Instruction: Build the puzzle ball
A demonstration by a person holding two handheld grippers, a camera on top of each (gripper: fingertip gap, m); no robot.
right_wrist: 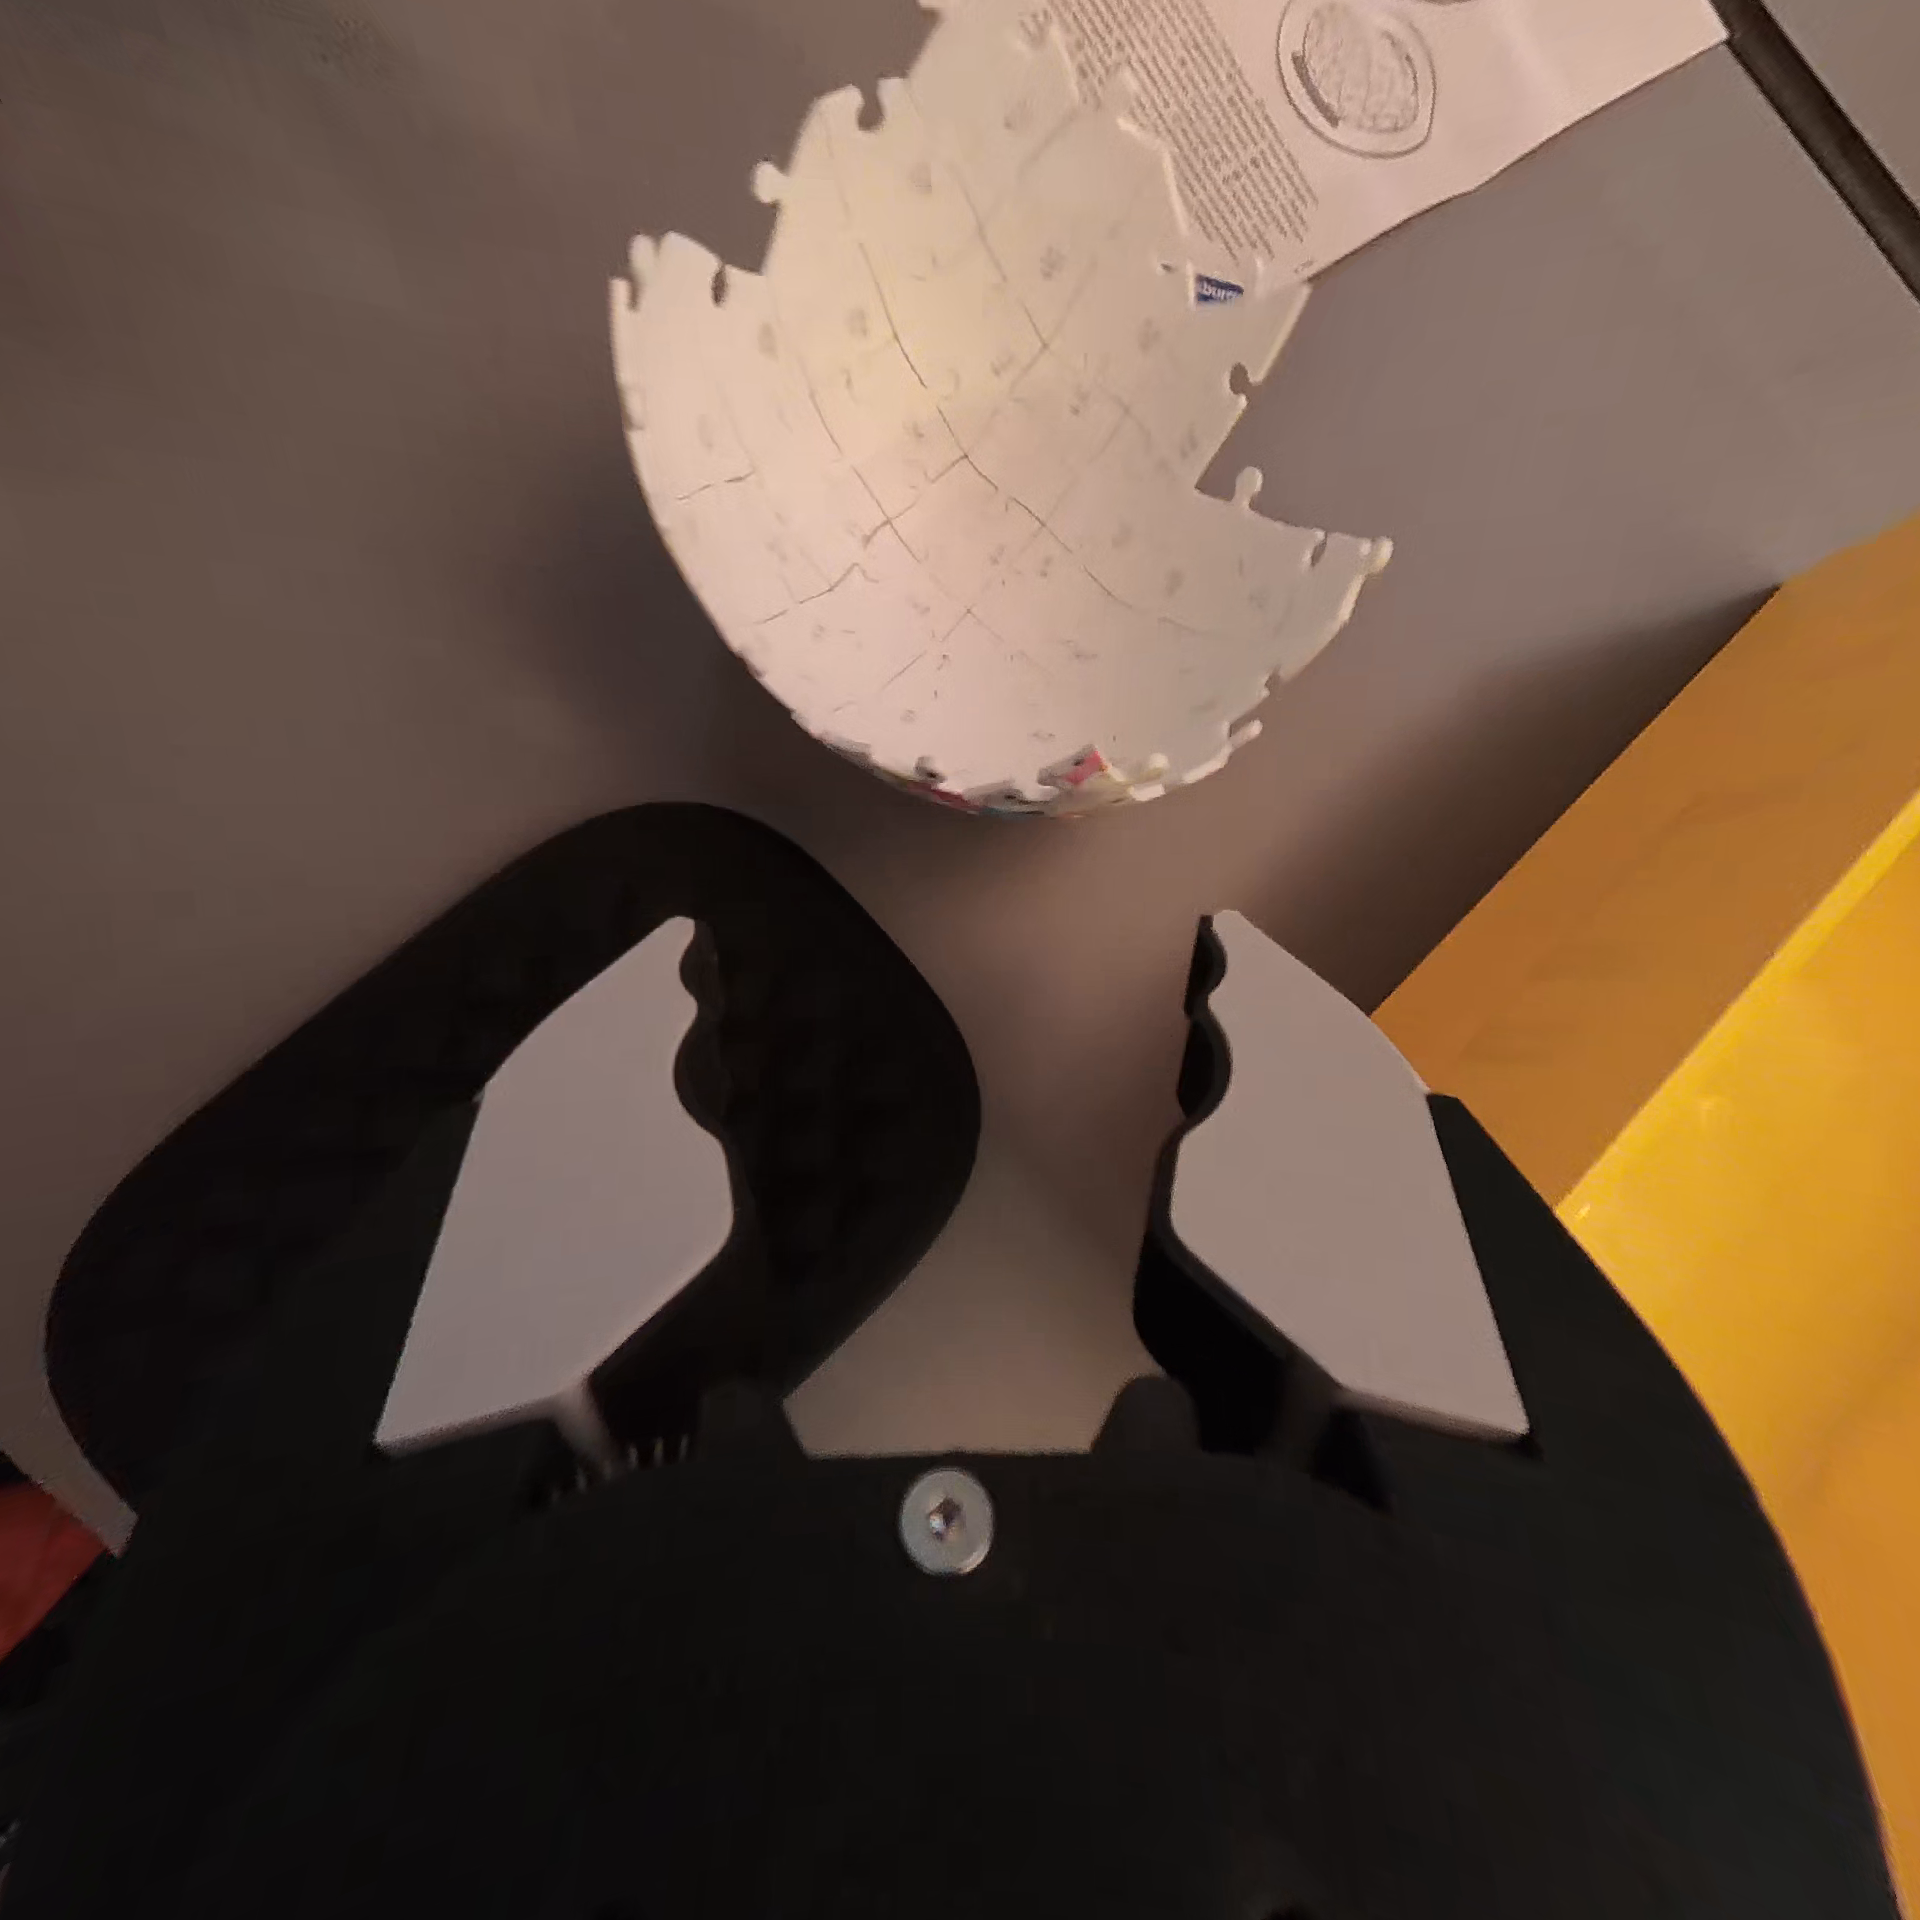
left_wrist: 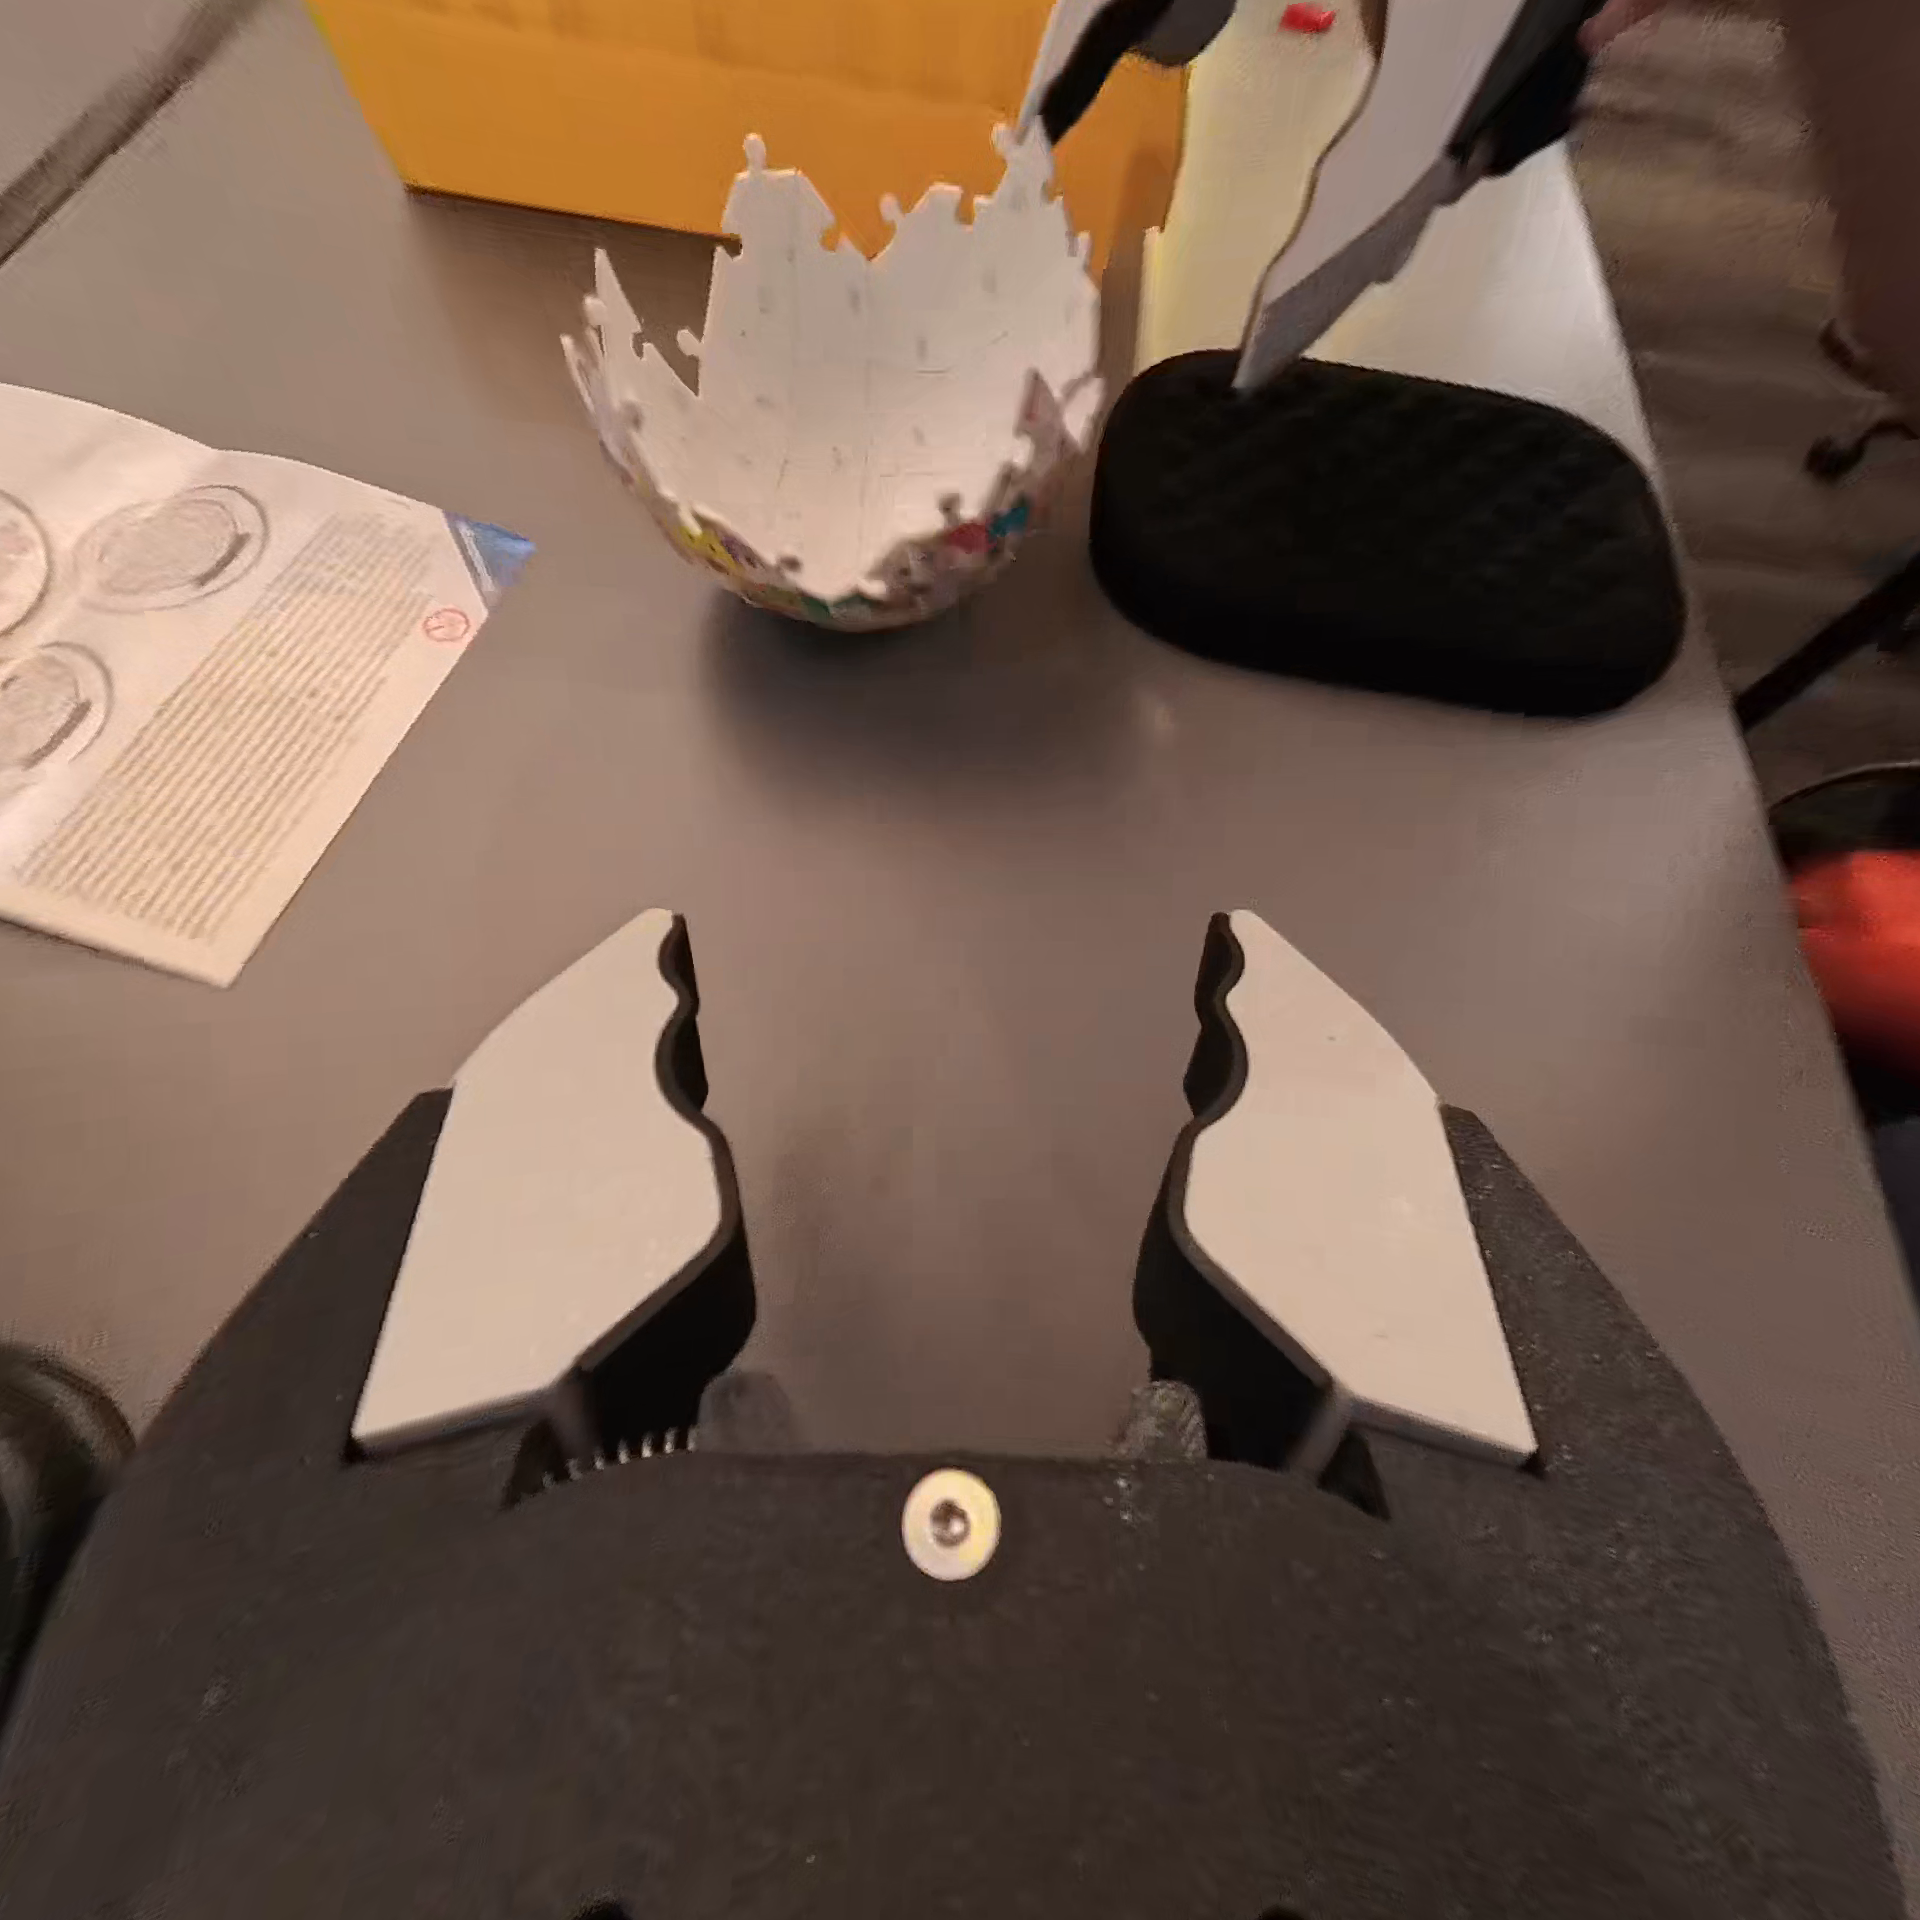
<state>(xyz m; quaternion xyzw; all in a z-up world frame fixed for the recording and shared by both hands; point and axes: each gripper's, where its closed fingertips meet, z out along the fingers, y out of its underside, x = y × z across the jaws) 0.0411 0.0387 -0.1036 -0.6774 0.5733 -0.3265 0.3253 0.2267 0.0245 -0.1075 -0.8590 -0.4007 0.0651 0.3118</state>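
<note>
On the left edge of the gray table (left_wrist: 935, 831) lay a white paper (left_wrist: 208, 665) with drawings. The left gripper (left_wrist: 948, 935) hung over the bare middle of the table near the front edge. Its jaws were spread wide and held nothing.

The puzzle ball (left_wrist: 852, 416) sat past it, toward the far edge, in front of a yellow box (left_wrist: 665, 94). Only the bottom half was built. It looked like a white bowl with a bumpy rim, and bits of color showed on the outside near the bottom. It leaned a little to one side.

Just right of the ball lay a black pad (left_wrist: 1382, 530), near the right edge of the table. The right gripper (right_wrist: 948, 935) hovered above the pad and the ball. Its jaws were spread too and held nothing. In the left wrist view, one finger seemed to be at the ball's rim and the other pointed down at the pad, but it was too blurry to be sure they touched.

No loose piece showed anywhere, so the next piece probably had to be found first. To do this step well, one gripper should steady the bowl softly by its rim, because a hard squeeze could pop the pieces apart. The other should pinch a piece by its edge and press it straight into a gap.
</note>
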